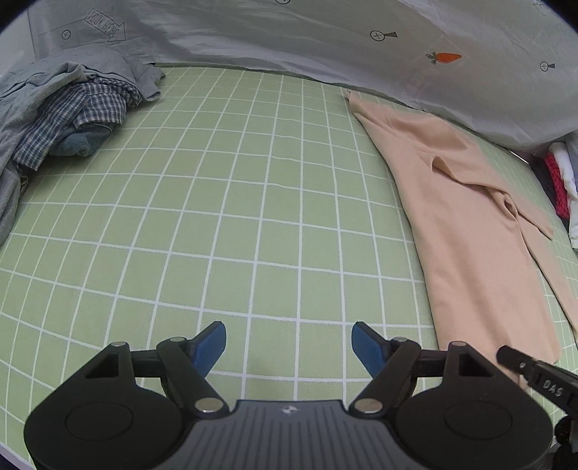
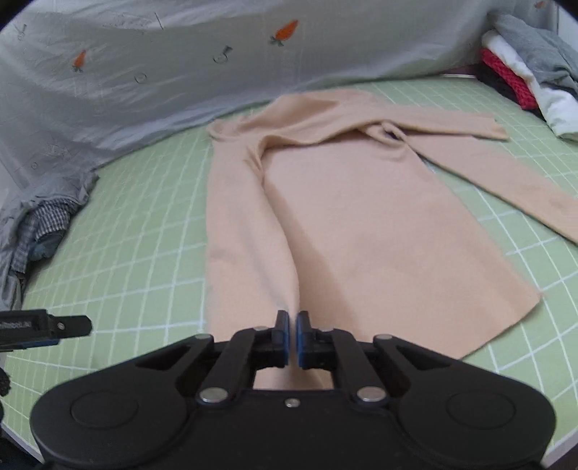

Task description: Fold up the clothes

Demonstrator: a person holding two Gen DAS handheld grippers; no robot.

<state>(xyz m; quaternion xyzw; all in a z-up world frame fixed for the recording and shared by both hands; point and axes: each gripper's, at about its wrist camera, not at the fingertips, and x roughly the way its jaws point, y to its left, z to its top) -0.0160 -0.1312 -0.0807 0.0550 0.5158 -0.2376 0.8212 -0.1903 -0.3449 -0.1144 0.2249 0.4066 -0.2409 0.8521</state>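
The peach long-sleeved top [image 2: 354,231] lies flat, soft and matte, on a green grid-lined sheet [image 1: 231,202]. The right gripper [image 2: 292,336] pinches its near hem, jaws closed; the left gripper [image 1: 289,347] gapes over bare sheet. Grey carrot-print cloth [image 1: 325,43] lies behind, crumpled clothes [image 1: 68,112] far left.

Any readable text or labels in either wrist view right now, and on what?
"LOOK HERE": inside an arrow printed on the grey sheet, left wrist view.
"DAS": white letters on the right gripper, partly cut off.
White lettering on the left gripper, right wrist view: too blurred to read.
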